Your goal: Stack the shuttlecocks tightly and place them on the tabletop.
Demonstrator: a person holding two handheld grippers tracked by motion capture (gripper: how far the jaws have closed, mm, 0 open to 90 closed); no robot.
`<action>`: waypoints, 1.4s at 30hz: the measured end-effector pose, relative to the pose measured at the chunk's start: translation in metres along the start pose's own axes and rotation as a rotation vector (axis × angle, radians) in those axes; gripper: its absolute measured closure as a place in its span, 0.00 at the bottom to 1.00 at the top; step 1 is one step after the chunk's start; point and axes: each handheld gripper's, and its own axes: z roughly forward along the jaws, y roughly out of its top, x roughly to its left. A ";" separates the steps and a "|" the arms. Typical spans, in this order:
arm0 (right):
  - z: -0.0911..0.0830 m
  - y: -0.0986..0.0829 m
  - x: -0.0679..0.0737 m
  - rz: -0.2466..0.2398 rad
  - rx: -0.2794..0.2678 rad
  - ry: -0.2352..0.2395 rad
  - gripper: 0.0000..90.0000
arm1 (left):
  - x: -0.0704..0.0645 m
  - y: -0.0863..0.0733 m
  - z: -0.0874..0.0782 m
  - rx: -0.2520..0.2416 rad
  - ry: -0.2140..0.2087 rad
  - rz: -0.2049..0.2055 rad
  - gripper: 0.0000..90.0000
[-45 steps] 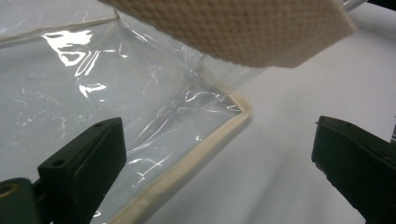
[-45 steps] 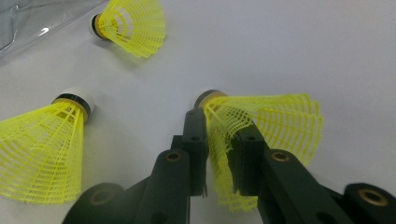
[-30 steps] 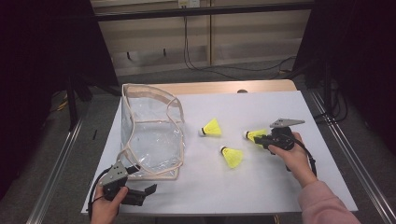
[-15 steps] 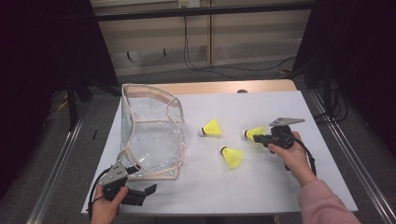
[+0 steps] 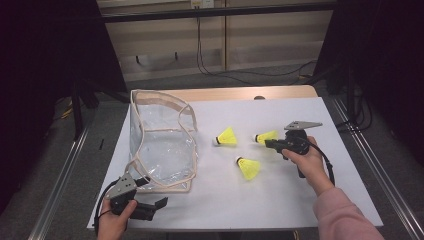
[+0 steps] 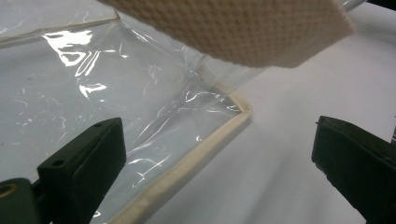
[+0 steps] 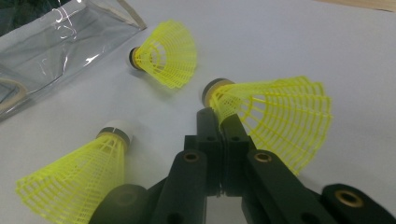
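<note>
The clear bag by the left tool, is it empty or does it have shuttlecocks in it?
Empty: the clear bag holds nothing, and all three shuttlecocks are outside it.

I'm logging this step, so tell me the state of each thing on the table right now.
Clear bag: lying on the table, unheld.
Left gripper: open at the bag's corner.
Right gripper: shut on the held shuttlecock.
Middle shuttlecock: lying loose.
Near shuttlecock: lying loose.
</note>
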 end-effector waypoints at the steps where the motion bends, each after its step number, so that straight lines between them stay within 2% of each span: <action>1: 0.001 0.001 0.000 -0.004 0.000 -0.002 0.99 | 0.000 0.000 0.000 0.000 0.000 0.000 0.03; 11: 0.004 0.005 0.000 0.020 -0.008 0.008 0.99 | 0.000 0.000 0.000 0.000 -0.004 -0.001 0.03; 27: 0.012 0.015 0.005 -0.008 -0.017 0.027 0.99 | 0.001 0.000 0.000 0.000 -0.004 0.001 0.03; 42: 0.018 0.020 0.008 -0.003 -0.020 0.030 0.99 | 0.001 0.000 0.000 0.005 -0.010 0.001 0.03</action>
